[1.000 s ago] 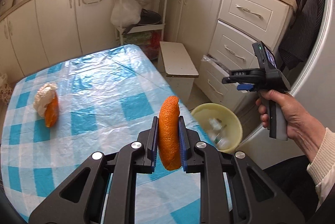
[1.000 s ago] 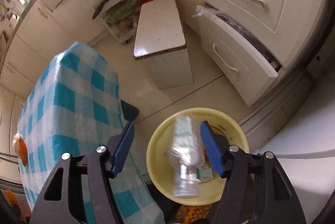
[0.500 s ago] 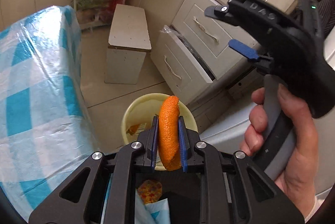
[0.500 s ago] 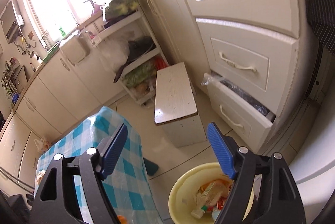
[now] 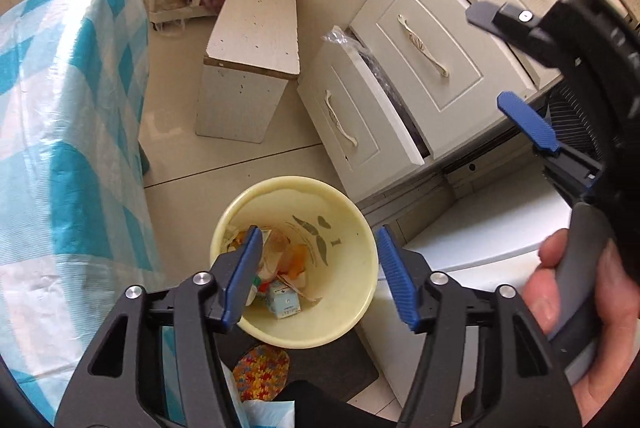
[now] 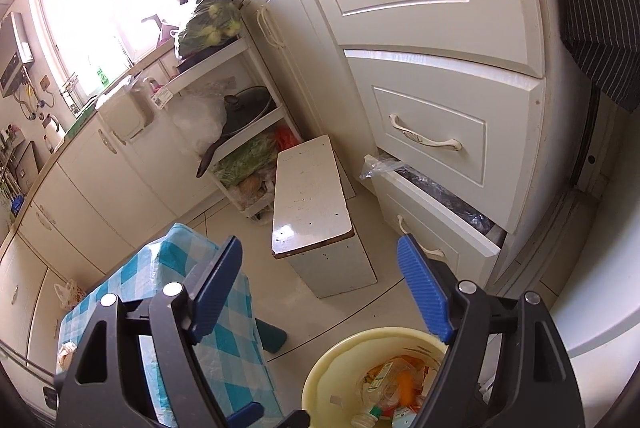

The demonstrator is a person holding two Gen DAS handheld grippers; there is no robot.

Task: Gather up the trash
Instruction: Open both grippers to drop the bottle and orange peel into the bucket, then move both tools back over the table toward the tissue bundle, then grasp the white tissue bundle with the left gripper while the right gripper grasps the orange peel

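Hovering over yellow bin point(image 5: 362, 228), left gripper point(image 5: 318, 274) just opened, empty.

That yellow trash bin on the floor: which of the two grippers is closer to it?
Left. The left gripper hangs open directly over the yellow trash bin, its jaws just opened and empty. The right gripper is off to one side and looks higher, also open.
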